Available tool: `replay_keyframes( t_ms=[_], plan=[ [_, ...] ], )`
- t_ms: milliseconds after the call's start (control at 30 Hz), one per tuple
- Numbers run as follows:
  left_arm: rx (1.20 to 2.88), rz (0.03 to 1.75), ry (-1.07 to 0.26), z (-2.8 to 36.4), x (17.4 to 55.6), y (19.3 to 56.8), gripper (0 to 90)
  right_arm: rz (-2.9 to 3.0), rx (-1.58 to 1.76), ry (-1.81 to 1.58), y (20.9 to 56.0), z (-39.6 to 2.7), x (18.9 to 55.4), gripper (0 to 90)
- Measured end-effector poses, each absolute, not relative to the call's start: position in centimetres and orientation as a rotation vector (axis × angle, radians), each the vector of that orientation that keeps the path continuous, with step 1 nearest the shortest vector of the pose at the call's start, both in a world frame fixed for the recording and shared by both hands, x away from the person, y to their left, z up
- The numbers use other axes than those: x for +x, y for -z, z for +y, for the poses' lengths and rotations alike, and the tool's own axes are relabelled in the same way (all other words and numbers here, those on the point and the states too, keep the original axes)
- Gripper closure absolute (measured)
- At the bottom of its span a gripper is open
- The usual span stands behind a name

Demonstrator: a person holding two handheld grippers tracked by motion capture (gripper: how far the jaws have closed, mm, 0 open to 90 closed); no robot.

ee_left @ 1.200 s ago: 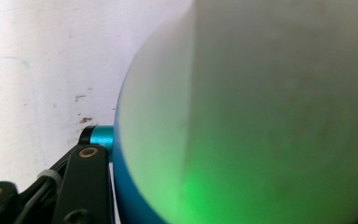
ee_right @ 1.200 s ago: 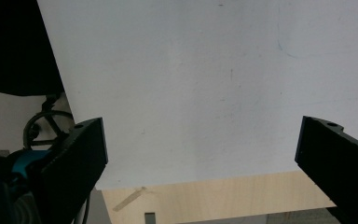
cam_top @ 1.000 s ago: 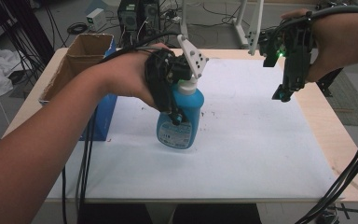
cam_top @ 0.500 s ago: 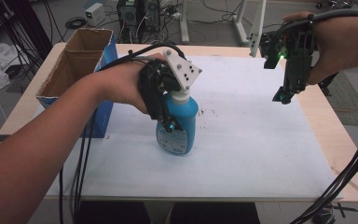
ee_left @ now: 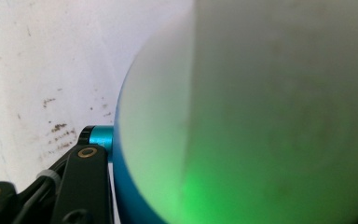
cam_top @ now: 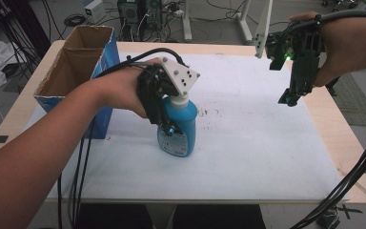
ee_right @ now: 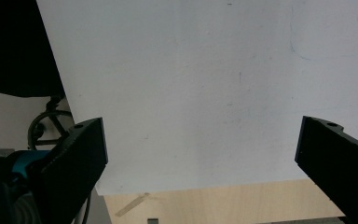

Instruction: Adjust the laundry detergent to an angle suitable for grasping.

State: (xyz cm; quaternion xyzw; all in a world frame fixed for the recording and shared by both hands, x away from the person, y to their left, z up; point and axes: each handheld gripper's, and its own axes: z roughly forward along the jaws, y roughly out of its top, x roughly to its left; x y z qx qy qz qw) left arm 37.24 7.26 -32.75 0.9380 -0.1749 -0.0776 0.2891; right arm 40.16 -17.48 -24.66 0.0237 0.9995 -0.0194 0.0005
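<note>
Where the high view looks down on the table, I see my left gripper (cam_top: 167, 125) clamped on a blue bottle (cam_top: 177, 131) near the neck, just under its white cap. Bottle stands upright, mid-table, on a white sheet (cam_top: 248, 143), and an open box (cam_top: 76, 62) sits near its left side. My right gripper (cam_top: 291, 98) hangs above the sheet's far right part, well apart from the bottle, holding nothing.

Left gripper view: bottle (ee_left: 261, 112) sits very close to the lens, blurred, white above w/ a green glow below, blue edge at lower left. One black jaw rises bottom left, touching the bottle's side. Stained sheet (ee_left: 42, 70) behind.

Right gripper view: both jaws stand wide apart, nothing btwn them; bare sheet (ee_right: 191, 84) below, table edge (ee_right: 214, 205) at the bottom.

My read: the step in hand is carrying or placing the bottle, probably toward the box. To do it well, I'd keep the squeeze firm, since the neck is narrow and the body heavy below it; lift straight, no swinging. I'd keep the bottle vertical so it doesn't pivot in the jaws. Right side should stay out of the path.
</note>
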Motion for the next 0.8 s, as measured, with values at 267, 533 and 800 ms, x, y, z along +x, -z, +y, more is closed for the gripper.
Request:
replay_keyframes(
  t_ms=[267,533,800],
  plan=[
    [2.509,-0.466,0.215,7.18,37.22,32.89,43.1,3.146,0.073,0.058,25.02,-17.54,40.26,1.5],
    [2.521,-0.438,0.194,7.27,36.89,32.43,36.8,3.148,0.080,0.061,25.13,-17.33,40.29,1.5],
    [2.556,-0.424,0.181,7.41,36.51,32.09,33.6,3.149,0.058,0.056,25.11,-17.06,40.30,1.5]
  ],
)
